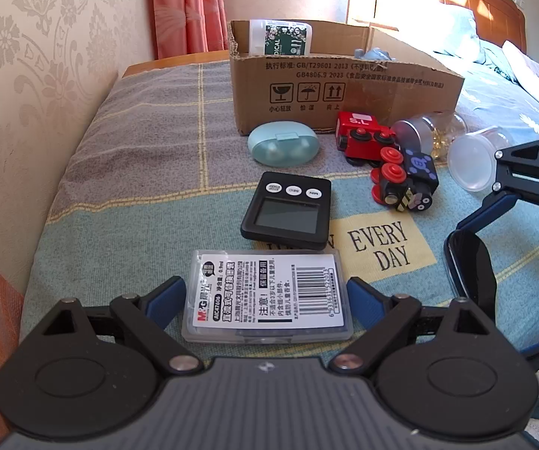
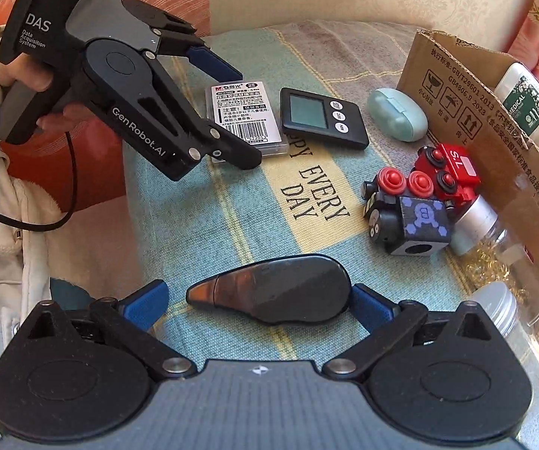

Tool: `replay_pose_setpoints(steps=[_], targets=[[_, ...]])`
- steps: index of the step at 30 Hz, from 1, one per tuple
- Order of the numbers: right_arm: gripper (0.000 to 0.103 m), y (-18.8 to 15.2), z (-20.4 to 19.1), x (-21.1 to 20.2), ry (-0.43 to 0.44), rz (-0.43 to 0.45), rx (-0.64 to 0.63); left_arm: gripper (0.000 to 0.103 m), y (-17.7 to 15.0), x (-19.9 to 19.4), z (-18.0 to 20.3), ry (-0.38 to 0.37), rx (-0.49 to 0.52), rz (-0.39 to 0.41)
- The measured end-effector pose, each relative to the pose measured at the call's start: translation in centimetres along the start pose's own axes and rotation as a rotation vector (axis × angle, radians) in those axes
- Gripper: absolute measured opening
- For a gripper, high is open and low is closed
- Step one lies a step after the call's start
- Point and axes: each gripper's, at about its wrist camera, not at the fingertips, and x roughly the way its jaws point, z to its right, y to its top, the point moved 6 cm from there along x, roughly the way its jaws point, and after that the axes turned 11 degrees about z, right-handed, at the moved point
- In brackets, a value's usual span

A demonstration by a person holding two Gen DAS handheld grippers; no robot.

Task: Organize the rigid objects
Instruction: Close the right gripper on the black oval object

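Note:
My left gripper [image 1: 267, 294] is open, its blue fingers on either side of a clear plastic refill case [image 1: 267, 294] with a white barcode label, lying on the bed. The case also shows in the right wrist view [image 2: 245, 116]. My right gripper [image 2: 260, 298] is open around a flat black teardrop-shaped object [image 2: 280, 287]; its right finger touches the object and its left finger is apart. A cardboard box [image 1: 344, 90] stands at the back with a white and green medical bottle [image 1: 280, 37] inside.
On the plaid blanket lie a black digital timer [image 1: 288, 210], a mint oval case [image 1: 282, 142], a red toy train car [image 1: 363, 137], a black toy locomotive [image 1: 404, 180], a clear jar on its side [image 1: 427, 131] and a clear plastic cup [image 1: 475, 159]. A wall runs along the left.

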Motion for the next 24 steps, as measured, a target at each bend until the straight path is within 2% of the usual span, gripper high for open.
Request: replay_pose_setpoints(steps=[7, 12, 20, 24], targets=[[0.103, 0.19, 0.57, 0.27, 0.013, -0.007, -0.016, 0.092, -0.01, 0.03, -0.01, -0.001, 0.001, 0.000], [0.093, 0.36, 0.73, -0.28, 0.000, 0.018, 0.003, 0.092, -0.01, 0.04, 0.01, 0.000, 0.000, -0.003], [0.093, 0.28, 0.87, -0.22, -0.075, 0.029, 0.094, 0.092, 0.06, 0.03, 0.24, 0.015, 0.018, -0.010], [0.093, 0.16, 0.94, -0.15, -0.094, 0.042, 0.115, 0.094, 0.24, 0.36, 0.05, 0.015, -0.005, -0.025]])
